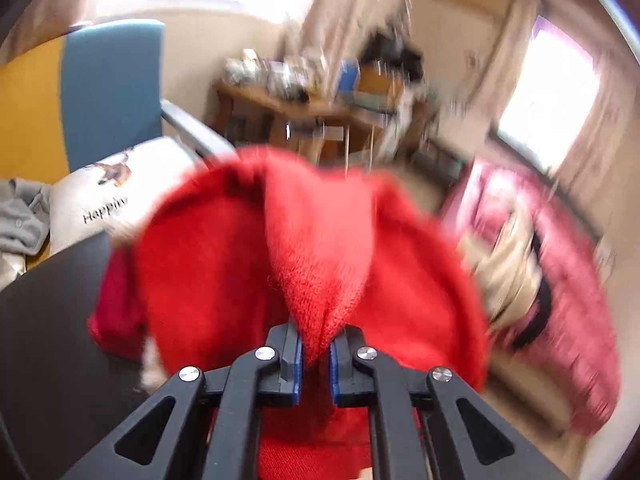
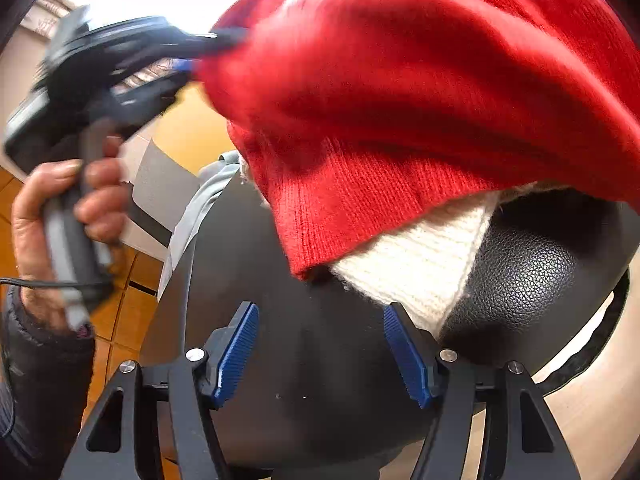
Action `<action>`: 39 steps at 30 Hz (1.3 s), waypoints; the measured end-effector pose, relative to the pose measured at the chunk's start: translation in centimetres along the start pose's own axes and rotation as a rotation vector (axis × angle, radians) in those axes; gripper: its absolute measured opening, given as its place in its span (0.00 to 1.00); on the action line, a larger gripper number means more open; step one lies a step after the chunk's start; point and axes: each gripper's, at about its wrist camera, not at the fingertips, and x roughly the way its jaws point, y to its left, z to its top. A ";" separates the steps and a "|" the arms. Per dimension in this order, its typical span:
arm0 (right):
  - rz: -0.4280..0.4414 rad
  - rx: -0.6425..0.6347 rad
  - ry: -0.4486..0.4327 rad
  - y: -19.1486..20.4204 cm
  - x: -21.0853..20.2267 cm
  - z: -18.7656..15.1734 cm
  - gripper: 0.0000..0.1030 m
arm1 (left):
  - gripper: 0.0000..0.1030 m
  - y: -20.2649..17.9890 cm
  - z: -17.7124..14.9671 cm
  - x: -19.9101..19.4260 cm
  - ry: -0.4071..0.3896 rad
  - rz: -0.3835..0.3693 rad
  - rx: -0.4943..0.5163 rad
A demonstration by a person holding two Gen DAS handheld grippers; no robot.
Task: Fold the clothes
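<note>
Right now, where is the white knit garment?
In the right wrist view, the white knit garment lies on the black seat, partly under the red sweater, just ahead of the open right gripper.

This is somebody's living room, a lived-in home rather than any workplace. A blue armchair [image 1: 112,88] stands against a mustard-yellow wall [image 1: 32,112], with a white printed cushion [image 1: 116,196] on its seat and a grey garment [image 1: 20,216] crumpled beside it. Farther back, a wooden side table [image 1: 288,108] is crowded with blurred odds and ends. Pale curtains [image 1: 516,52] hang beside a bright window [image 1: 548,92], and a pink sofa [image 1: 560,272] runs beneath it. Underfoot lies orange-brown tiled floor [image 2: 120,320]. Knitwear, a red sweater [image 2: 420,100] over a white one [image 2: 420,264], lies heaped on a black leather-look stool [image 2: 532,272].
</note>
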 end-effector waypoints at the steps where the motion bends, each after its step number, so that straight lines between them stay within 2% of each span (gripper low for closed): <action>1: -0.004 -0.002 -0.001 0.5 0.7 -0.2 0.65 | 0.08 1.2 0.7 -2.3 -0.050 -0.012 -0.033; 6: -0.031 -0.028 -0.009 1.4 1.0 0.6 0.66 | 0.08 7.5 1.6 -14.1 -0.259 -0.039 -0.153; 8: -0.039 -0.050 -0.011 2.3 1.2 -0.2 0.66 | 0.08 10.5 0.0 -19.0 -0.318 0.001 -0.187; 10: -0.046 -0.073 -0.012 3.9 1.8 -1.3 0.68 | 0.08 13.2 -2.7 -23.0 -0.338 0.045 -0.219; 14: -0.054 -0.112 0.006 5.6 3.0 -2.0 0.70 | 0.08 17.9 -9.8 -28.2 -0.300 0.140 -0.308; 17: -0.050 -0.139 0.034 6.9 3.4 -3.3 0.72 | 0.08 21.1 -17.3 -31.5 -0.244 0.186 -0.426; 20: -0.039 -0.158 0.059 8.4 4.0 -4.6 0.76 | 0.08 25.1 -24.6 -33.9 -0.220 0.180 -0.586; 23: -0.028 -0.182 0.107 10.2 5.1 -6.4 0.78 | 0.08 27.5 -30.6 -34.8 -0.182 0.215 -0.674; 26: -0.030 -0.225 0.161 11.9 6.7 -7.5 0.79 | 0.08 28.2 -34.0 -36.0 -0.216 0.224 -0.726; 30: -0.023 -0.326 0.208 14.9 8.3 -8.3 0.80 | 0.08 29.9 -38.0 -38.9 -0.265 0.275 -0.803; 33: -0.022 -0.346 0.224 15.6 8.8 -8.4 0.81 | 0.10 32.9 -41.8 -41.8 -0.291 0.319 -0.940; 34: -0.020 -0.345 0.233 15.2 8.5 -8.5 0.82 | 0.13 33.7 -42.8 -42.6 -0.295 0.337 -0.981; 36: -0.020 -0.345 0.254 15.7 9.6 -8.3 0.82 | 0.16 34.7 -44.1 -44.2 -0.283 0.437 -1.031; 38: -0.015 -0.348 0.278 17.5 12.2 -7.9 0.83 | 0.18 35.2 -45.0 -45.4 -0.220 0.566 -1.033; 39: -0.008 -0.351 0.290 18.6 13.4 -7.8 0.83 | 0.20 35.1 -45.4 -46.2 -0.213 0.618 -1.031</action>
